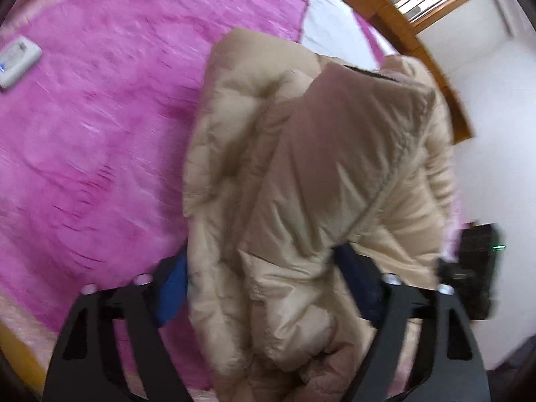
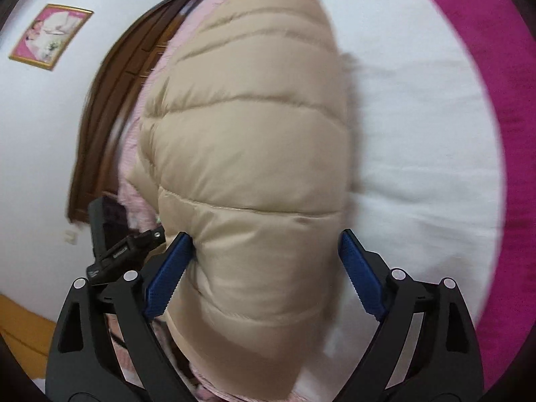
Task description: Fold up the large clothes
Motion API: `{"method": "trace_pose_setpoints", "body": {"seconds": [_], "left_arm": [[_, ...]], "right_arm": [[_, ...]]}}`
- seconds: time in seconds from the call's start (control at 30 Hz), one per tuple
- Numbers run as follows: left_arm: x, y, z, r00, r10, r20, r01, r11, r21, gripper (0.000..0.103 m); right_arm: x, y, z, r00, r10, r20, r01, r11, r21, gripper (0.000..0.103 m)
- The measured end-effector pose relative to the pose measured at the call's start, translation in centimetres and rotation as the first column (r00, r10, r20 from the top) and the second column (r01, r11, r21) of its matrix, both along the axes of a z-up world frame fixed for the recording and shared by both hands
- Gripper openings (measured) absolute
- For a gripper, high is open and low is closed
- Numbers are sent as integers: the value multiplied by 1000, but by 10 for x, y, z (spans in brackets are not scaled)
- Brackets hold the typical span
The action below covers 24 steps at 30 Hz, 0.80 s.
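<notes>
A beige puffer jacket [image 1: 318,174] hangs bunched over a pink bedspread [image 1: 100,134]. My left gripper [image 1: 264,274] has its blue-padded jaws pressed on either side of a thick fold of the jacket. In the right wrist view the jacket [image 2: 248,154] shows its quilted side, held above a white pillow [image 2: 418,134]. My right gripper [image 2: 261,264] holds a padded part of the jacket between its blue pads [image 2: 167,281]. The jacket's lower parts are hidden behind the fingers.
A white remote-like device [image 1: 18,62] lies on the bedspread at far left. A wooden headboard [image 1: 402,26] runs along the top right. The other gripper's black body [image 1: 475,268] shows at right. A framed picture [image 2: 50,35] hangs on the wall, beside a dark wooden door [image 2: 110,117].
</notes>
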<state>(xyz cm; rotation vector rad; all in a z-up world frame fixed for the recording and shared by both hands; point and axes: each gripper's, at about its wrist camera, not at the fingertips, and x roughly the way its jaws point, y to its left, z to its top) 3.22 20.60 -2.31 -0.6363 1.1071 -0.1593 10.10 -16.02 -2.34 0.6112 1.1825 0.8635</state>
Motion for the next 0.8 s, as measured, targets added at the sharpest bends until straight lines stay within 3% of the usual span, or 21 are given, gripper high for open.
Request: {"method": "trace_pose_setpoints", "body": {"seconds": [0.17,0.43,0.53,0.63,0.8], "left_arm": [[6,-8,10,993,-72,92,85,985,-152,53],[54,-93,58,931,-246,271,301,935,-185,52],[66,-130,70,905,-307,296,359,922,-144,52],[70,-165,66,890,-366,270,396,916,-62,52],[61,-195,41,904,-387,181,380,922,76,53]], "right_arm": [[-5,-16,24,995,-44,94,34,994,103,59],[-18,-83,98,932,-174,317,165,985,57,55],[-23,-118,106,911,-230,342,239,971,14,55],[-27,-139,90,914,-269,305,291,956,-29,55],[-31,-148,48,933,-287,219,326,930,-171,65]]}}
